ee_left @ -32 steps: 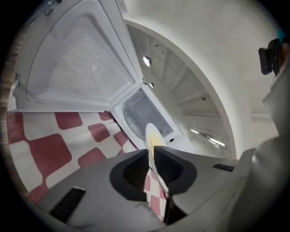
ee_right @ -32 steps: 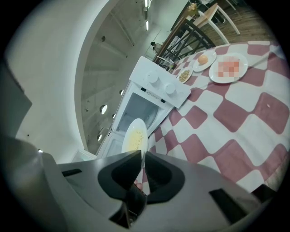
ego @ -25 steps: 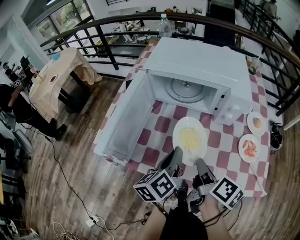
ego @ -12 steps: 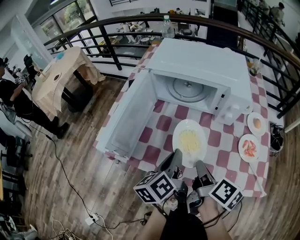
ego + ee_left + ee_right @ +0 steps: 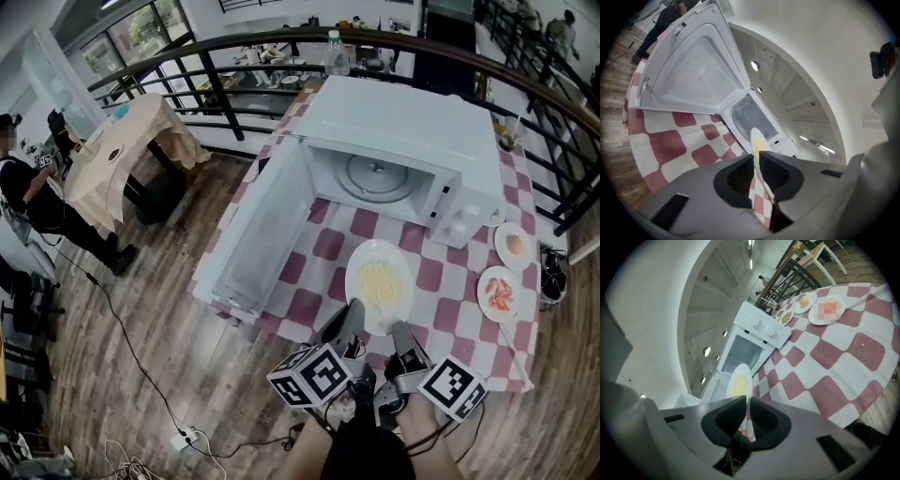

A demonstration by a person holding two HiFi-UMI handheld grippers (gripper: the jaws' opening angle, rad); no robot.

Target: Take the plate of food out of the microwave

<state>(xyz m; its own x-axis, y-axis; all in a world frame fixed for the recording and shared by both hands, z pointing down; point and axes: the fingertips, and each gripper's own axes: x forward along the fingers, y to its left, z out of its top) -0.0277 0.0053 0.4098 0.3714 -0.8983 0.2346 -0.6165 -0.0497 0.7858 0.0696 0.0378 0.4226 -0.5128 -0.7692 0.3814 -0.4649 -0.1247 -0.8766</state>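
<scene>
bench [image 5: 448, 283]: covered with a red-and-white checked cloth; it carries the microwave, the plate of food and two smaller plates.
side table [image 5: 120, 155]: draped in a beige cloth, well apart to the left on the wooden floor, with a person [image 5: 28, 202] standing beside it.
microwave [image 5: 403, 122]: white, at the back of the bench, its mouth facing the camera wearer, knobs on its right front.
door [image 5: 258, 234]: swung fully open to the left, reaching out past the bench edge.
turntable [image 5: 373, 176]: round glass disc inside the cavity, bare.
plate of food [image 5: 379, 279]: white, with a yellow heap in its middle; it is outside the microwave, in front of the open mouth, over the checked cloth. Whether it rests on the cloth or is held just above it cannot be told.
left gripper [image 5: 353, 309]: its fingers [image 5: 738, 171] are clamped on the plate's near-left rim, which shows edge-on between them in the left gripper view.
right gripper [image 5: 399, 328]: its fingers [image 5: 727, 414] are closed on the plate's near-right rim.
small plate [image 5: 513, 246]: at the bench's right edge, beside the microwave's knob side, holding one round pale-orange piece.
second small plate [image 5: 498, 294]: just in front of the first, holding red food.
bottle [image 5: 332, 52]: clear, upright, behind the microwave.
</scene>
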